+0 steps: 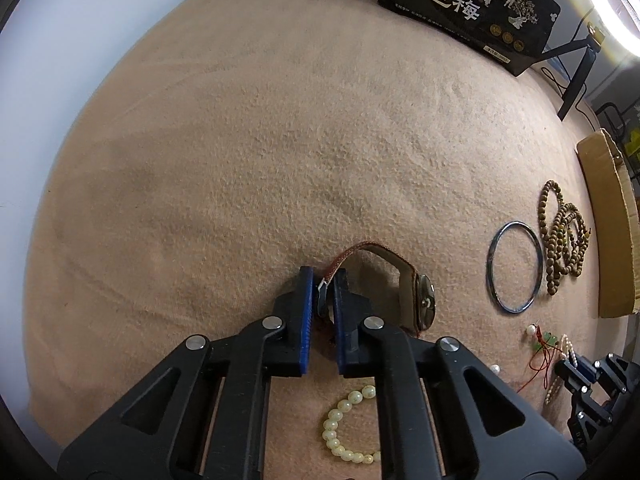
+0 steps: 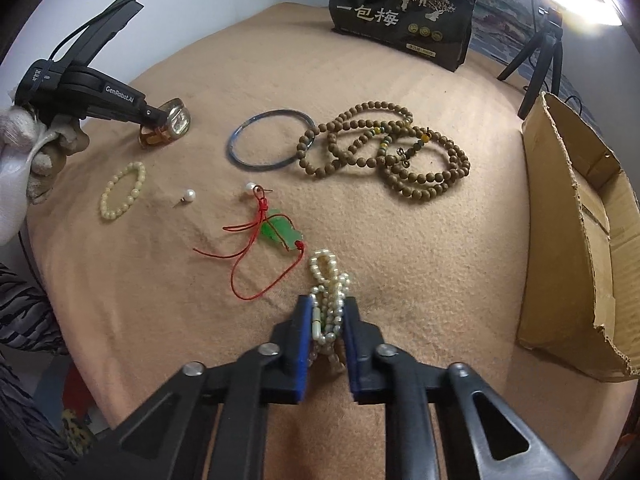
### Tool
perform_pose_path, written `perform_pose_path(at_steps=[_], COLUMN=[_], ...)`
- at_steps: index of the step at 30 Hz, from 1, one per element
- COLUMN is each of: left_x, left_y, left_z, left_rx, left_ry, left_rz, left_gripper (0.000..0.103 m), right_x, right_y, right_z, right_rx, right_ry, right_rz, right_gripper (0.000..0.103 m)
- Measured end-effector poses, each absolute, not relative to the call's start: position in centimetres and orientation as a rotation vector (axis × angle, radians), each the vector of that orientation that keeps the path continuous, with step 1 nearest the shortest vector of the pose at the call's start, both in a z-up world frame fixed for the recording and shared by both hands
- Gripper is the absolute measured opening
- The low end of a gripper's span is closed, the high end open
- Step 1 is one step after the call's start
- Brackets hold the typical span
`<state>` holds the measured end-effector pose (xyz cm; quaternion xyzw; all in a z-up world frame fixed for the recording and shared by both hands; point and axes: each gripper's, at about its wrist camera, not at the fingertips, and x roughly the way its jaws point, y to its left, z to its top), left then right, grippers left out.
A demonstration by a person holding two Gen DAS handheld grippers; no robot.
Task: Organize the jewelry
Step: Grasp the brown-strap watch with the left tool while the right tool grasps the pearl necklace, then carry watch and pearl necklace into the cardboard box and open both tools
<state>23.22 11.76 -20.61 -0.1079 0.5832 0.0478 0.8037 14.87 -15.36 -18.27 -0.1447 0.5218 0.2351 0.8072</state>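
Note:
On the tan cloth [image 1: 240, 160], my left gripper [image 1: 323, 284] is shut on the brown strap of a wristwatch [image 1: 422, 300], whose face lies on its side to the right. From the right wrist view, the same gripper [image 2: 154, 118] is held by a gloved hand [image 2: 24, 140] at the watch [image 2: 176, 122]. My right gripper [image 2: 328, 312] is shut on a bunched white pearl necklace [image 2: 326, 268], with strands squeezed between its blue pads.
A cream bead bracelet [image 2: 120, 192], two pearl earrings [image 2: 189, 195], a green pendant on red cord [image 2: 280, 232], a blue bangle [image 2: 272, 140] and brown wooden beads [image 2: 384, 148] lie around. A cardboard box [image 2: 580, 240] stands right, a black bag [image 2: 400, 12] and tripod [image 2: 540, 52] behind.

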Motion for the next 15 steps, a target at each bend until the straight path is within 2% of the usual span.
perform_pose_path(at_steps=[15], left_x=[22.7], left_y=[11.8], left_z=[-15.6], left_rx=[-0.245], left_ry=[1.091], left_rz=[0.117], left_gripper=[0.007], right_x=[14.9], right_y=[-17.3], right_z=[-13.1], right_rx=[-0.152], right_ry=[1.042], right_rz=[0.519], right_gripper=[0.006])
